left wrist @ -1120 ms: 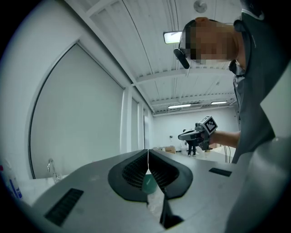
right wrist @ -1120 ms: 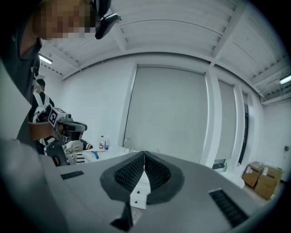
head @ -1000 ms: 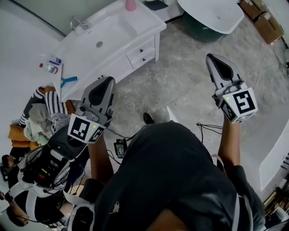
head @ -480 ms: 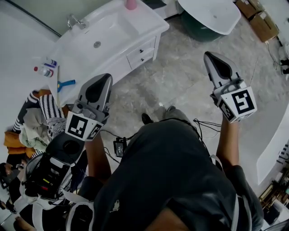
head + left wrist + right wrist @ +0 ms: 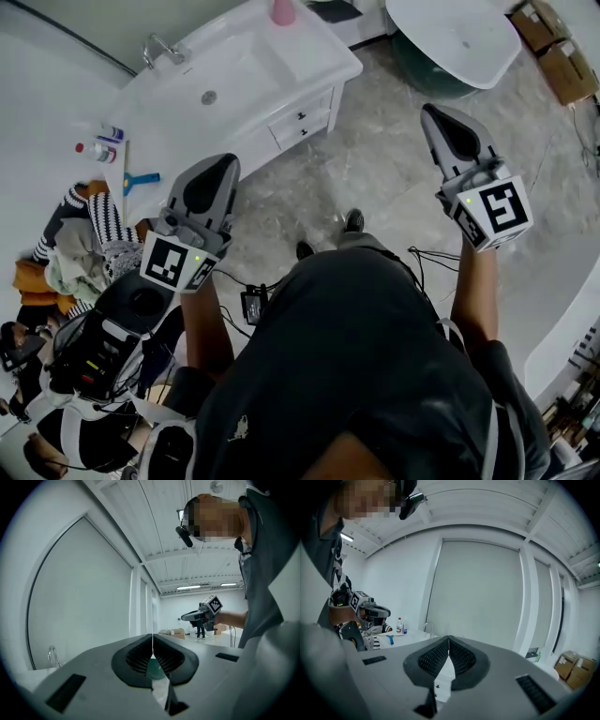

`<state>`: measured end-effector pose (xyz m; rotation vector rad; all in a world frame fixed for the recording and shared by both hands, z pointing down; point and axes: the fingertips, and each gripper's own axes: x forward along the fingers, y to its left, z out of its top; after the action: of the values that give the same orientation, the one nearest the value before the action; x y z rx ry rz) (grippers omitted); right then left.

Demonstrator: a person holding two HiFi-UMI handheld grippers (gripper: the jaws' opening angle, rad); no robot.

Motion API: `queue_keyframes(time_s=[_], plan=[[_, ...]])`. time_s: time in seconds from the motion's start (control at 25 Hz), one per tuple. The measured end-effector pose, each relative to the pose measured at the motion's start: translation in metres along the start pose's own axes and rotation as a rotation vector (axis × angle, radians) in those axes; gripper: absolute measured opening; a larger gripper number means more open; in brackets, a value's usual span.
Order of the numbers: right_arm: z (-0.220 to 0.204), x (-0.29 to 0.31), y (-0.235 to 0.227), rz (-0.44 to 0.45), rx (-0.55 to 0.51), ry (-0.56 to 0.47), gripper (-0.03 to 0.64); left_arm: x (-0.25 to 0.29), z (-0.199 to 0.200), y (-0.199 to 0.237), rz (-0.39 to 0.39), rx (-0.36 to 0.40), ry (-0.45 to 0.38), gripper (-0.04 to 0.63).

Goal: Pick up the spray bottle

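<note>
Left tongs (image 5: pixel 152 640) and right tongs (image 5: pixel 448 641): fully closed, empty. The spray bottle (image 5: pixel 97 148), judged the red-capped one, stands upright on the bench (image 5: pixel 314 58), left of the sink (image 5: pixel 239 73). The left tongs are nearer.

Mock bathroom set inside a large white hall. White vanity cabinet with sunken basin (image 5: pixel 281 70) and chrome tap (image 5: pixel 161 49) at 11 o'clock, white oval freestanding bathtub (image 5: pixel 455 33) at 1 o'clock, grey stone-look tiled floor (image 5: pixel 375 187), brown cardboard boxes (image 5: pixel 561 56) at 2 o'clock, ceiling strip lights (image 5: pixel 189 588).
</note>
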<state>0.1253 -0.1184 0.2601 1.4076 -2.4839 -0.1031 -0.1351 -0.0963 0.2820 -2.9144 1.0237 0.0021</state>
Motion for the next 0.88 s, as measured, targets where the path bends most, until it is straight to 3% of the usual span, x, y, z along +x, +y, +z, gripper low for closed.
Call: queue_keyframes(time_s=[0.6, 0.88], plan=[[-0.015, 0.029, -0.11, 0.123, -0.001, -0.042, 0.009, 0.106, 0.009, -0.018, 0.108, -0.002, 0.003, 0.006], [-0.026, 0.04, -0.124, 0.149, 0.006, -0.038, 0.009, 0.116, -0.001, -0.022, 0.131, -0.017, 0.022, 0.005]])
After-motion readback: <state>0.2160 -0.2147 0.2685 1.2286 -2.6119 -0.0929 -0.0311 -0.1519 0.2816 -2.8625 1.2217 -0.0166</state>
